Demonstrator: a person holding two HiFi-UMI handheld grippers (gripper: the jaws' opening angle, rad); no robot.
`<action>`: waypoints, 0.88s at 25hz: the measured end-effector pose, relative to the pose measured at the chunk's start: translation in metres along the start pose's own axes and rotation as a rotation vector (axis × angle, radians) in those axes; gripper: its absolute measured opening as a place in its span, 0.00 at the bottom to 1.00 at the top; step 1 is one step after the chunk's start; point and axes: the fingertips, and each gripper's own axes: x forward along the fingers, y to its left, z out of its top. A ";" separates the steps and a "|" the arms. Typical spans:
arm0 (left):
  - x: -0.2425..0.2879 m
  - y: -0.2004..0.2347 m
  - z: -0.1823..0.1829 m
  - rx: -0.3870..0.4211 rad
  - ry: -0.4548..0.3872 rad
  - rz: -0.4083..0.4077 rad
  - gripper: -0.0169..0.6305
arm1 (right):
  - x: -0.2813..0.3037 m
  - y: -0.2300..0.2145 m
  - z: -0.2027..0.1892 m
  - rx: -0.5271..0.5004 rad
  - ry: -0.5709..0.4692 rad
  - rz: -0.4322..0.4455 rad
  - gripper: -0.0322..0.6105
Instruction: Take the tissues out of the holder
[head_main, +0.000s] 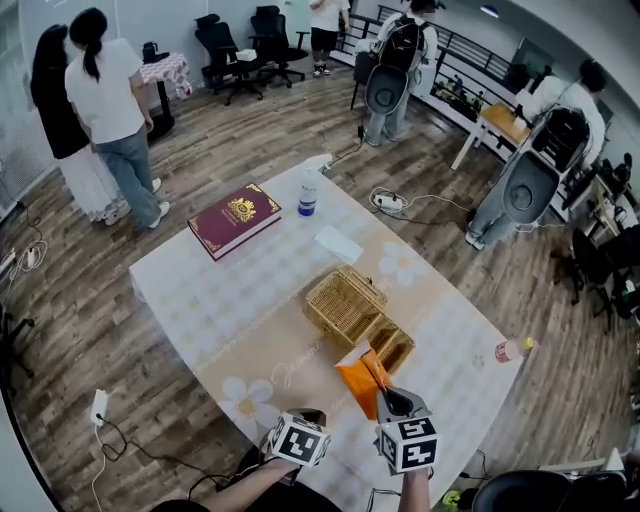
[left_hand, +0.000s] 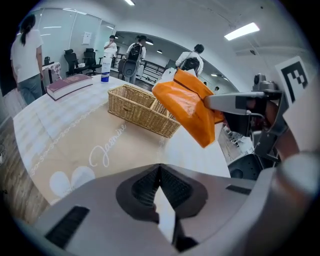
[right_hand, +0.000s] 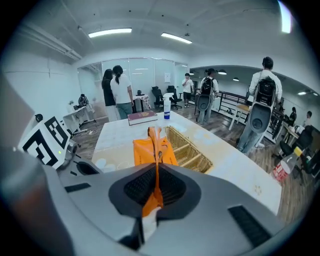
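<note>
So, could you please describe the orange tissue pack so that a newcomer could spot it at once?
Find the long table with the flower-print cloth, then the wicker holder near its middle. Just on the person's side of that holder, the right gripper is shut on a soft tissue pack, lifted off the cloth. It is the only bright orange thing on view.

You have two grippers, left gripper (left_hand: 160, 170) and right gripper (right_hand: 156, 172); one orange tissue pack (head_main: 358, 385); one wicker holder (head_main: 345, 300); one red book (head_main: 234, 219); one white sheet (head_main: 338, 243); two bottles (head_main: 308, 193) (head_main: 512, 349).
</note>
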 end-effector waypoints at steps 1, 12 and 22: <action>0.002 -0.003 -0.004 0.006 0.000 0.002 0.03 | -0.003 0.001 -0.008 0.011 0.006 0.002 0.07; 0.004 -0.048 -0.044 0.057 0.036 0.000 0.04 | -0.037 0.023 -0.084 0.111 0.051 0.034 0.07; 0.003 -0.089 -0.084 0.089 0.045 0.026 0.04 | -0.073 0.046 -0.132 0.095 0.065 0.070 0.07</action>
